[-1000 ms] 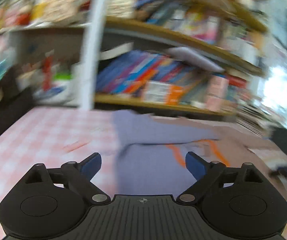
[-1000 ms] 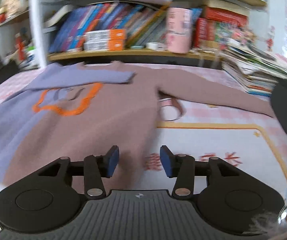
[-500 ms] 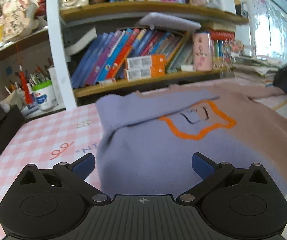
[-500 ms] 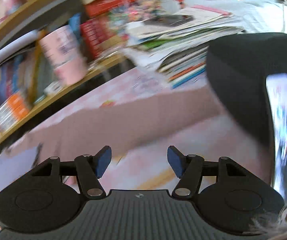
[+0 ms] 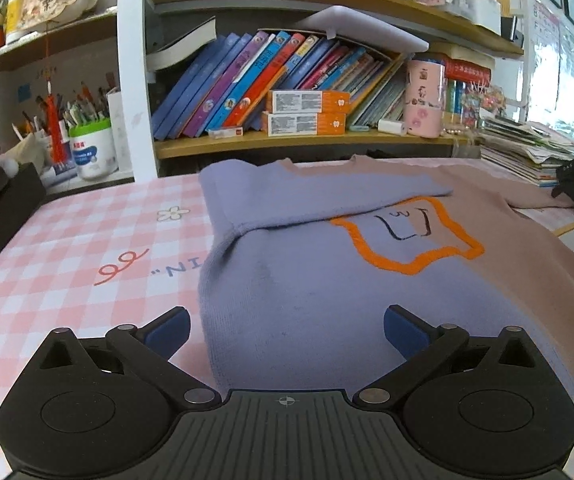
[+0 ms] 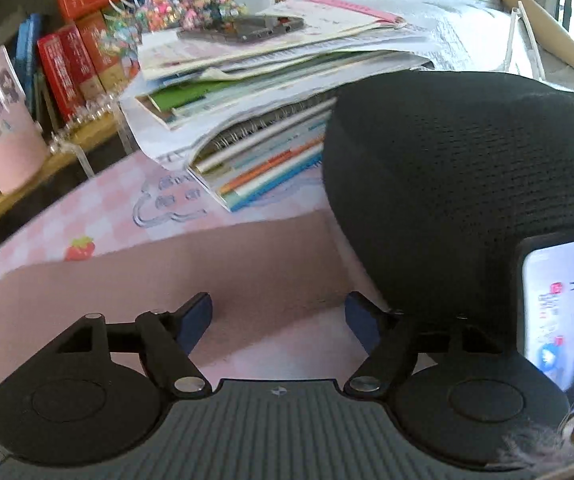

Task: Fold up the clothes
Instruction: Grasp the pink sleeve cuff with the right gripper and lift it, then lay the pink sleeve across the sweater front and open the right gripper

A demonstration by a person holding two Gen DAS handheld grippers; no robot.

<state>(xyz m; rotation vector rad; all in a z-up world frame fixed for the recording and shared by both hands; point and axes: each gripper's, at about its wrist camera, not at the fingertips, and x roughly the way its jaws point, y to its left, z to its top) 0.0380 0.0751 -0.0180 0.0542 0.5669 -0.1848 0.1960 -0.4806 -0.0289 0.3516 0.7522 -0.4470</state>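
step: second sleeve fold pending | sweater (image 5: pixel 327 280) flat on bench (image 5: pixel 67 240), collar toward shelf, long axis hem-to-collar, one sleeve (image 5: pixel 307 196) already across chest | left gripper (image 5: pixel 287 330) jaws apart, over hem | right gripper (image 6: pixel 279 316) jaws apart, empty, over outstretched sleeve (image 6: pixel 167 280) | next: pinch sleeve, carry inward

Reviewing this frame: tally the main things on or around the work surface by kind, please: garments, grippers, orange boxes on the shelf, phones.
Garments: 1, the sweater, purple sleeve folded across it
Grippers: 2, left gripper and right gripper, both open
Orange boxes: 2, stacked
Phones: 2, lit phone, dark phone on the paper stack
Total: 7
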